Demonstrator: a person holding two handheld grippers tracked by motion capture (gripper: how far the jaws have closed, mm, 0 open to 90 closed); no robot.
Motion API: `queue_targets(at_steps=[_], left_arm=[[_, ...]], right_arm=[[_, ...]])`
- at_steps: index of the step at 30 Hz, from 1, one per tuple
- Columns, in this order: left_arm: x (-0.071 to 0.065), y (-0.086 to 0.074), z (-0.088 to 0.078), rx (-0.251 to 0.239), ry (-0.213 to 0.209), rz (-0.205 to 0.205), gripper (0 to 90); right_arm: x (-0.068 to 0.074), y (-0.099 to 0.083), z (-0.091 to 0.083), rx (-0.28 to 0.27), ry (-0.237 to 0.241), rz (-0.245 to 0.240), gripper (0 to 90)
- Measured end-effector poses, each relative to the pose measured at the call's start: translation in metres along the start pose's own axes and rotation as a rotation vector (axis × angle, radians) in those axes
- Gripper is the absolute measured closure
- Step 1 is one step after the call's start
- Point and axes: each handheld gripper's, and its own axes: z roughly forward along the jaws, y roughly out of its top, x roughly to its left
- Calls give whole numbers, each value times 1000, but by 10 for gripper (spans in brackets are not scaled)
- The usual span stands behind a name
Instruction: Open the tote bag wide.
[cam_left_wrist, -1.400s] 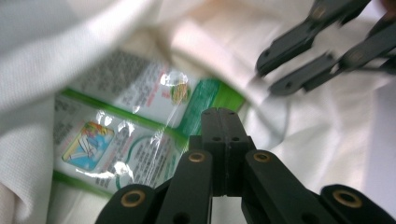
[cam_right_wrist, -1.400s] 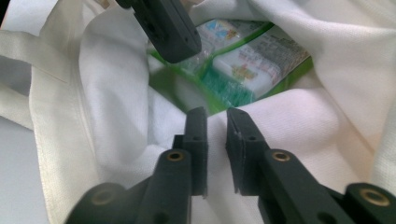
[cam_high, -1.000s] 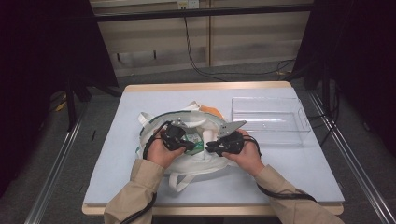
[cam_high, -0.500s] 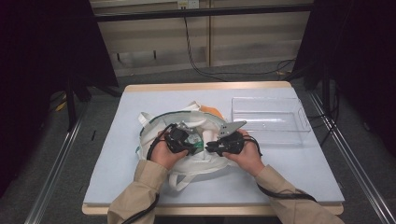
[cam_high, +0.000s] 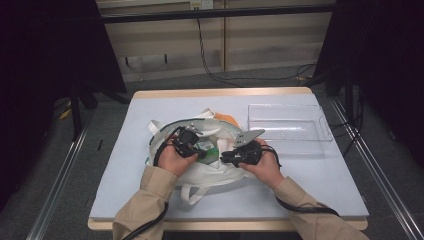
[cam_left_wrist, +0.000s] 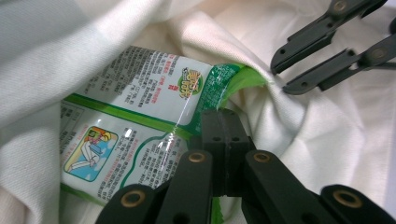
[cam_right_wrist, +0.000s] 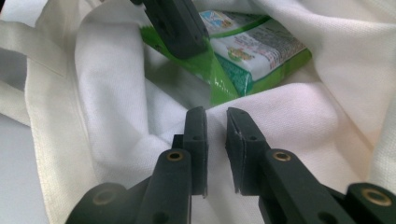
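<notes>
Left gripper (cam_left_wrist: 223, 140): fingers have just closed, now clamped on green-and-white packet (cam_left_wrist: 140, 135) inside white cloth bag (cam_right_wrist: 289, 135). Right gripper (cam_right_wrist: 215, 126): fingers narrow, pinching bag's rim fold, packet just beyond.

The tote bag (cam_high: 215, 172) is off-white woven cloth, matt, with a visibly coarse weave and soft folds. The packet (cam_left_wrist: 140, 121) inside it is glossy printed plastic film that catches the light in bright creases. The fingers (cam_right_wrist: 196, 135) are matt black plastic with brass-coloured rivets. The tray (cam_high: 290, 127) near the bench's far right corner is clear, shiny plastic. The bench (cam_high: 125, 165) top looks smooth, matt and pale, with a wood-coloured edge.
</notes>
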Motion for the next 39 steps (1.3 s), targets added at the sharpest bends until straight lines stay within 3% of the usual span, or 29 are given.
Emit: queue_targets(at_steps=[1,2,5,8,9,12,13,15,17,18,21,22,23,26,28,32,33,39], left_arm=[[0,1,-2,-1,-11,-14,900],[1,2,-6,-16,-27,-1,900],[-2,7,-17,-56,-33,-38,900],[-3,10,-23,-34,-36,14,900],[-8,10,-22,-64,-39,-26,900],[-9,11,-25,-63,-49,-10,900],[-8,11,-28,-45,-46,22,900],[-13,12,-29,-61,-55,2,900],[-14,14,-31,-61,-56,14,900],[-11,15,-33,-35,-56,52,900],[-12,18,-35,-37,-66,63,900],[-15,18,-33,-69,-65,30,900],[-15,20,-33,-52,-64,47,900],[-16,22,-31,-51,-73,48,900],[-16,23,-31,-41,-81,67,900],[-17,26,-35,-66,-107,56,900],[-16,27,-36,-66,-105,69,900],[-15,30,-37,-41,-126,83,900]], right_arm=[[0,0,0,-1,-2,0,787],[-1,0,0,1,-2,-5,786],[-1,-1,1,1,-3,1,785],[-1,-1,1,4,-3,-6,780],[-1,0,1,2,-4,-2,778],[-1,-1,2,3,-3,-6,771],[-1,0,2,5,-4,-7,767],[-1,0,1,3,-4,-8,751],[-1,2,0,-1,-8,-4,722],[-1,2,0,-3,-9,-1,684],[-2,5,-3,-9,-28,1,586],[-3,6,-4,-14,-30,0,544],[-3,7,-4,-20,-39,2,507],[-5,11,-6,-24,-34,5,453],[-6,13,-6,-33,-33,-3,414],[-6,18,-2,-24,-46,-25,309],[-7,19,-2,-25,-48,-34,290],[-10,28,-3,-42,-57,-94,251]])
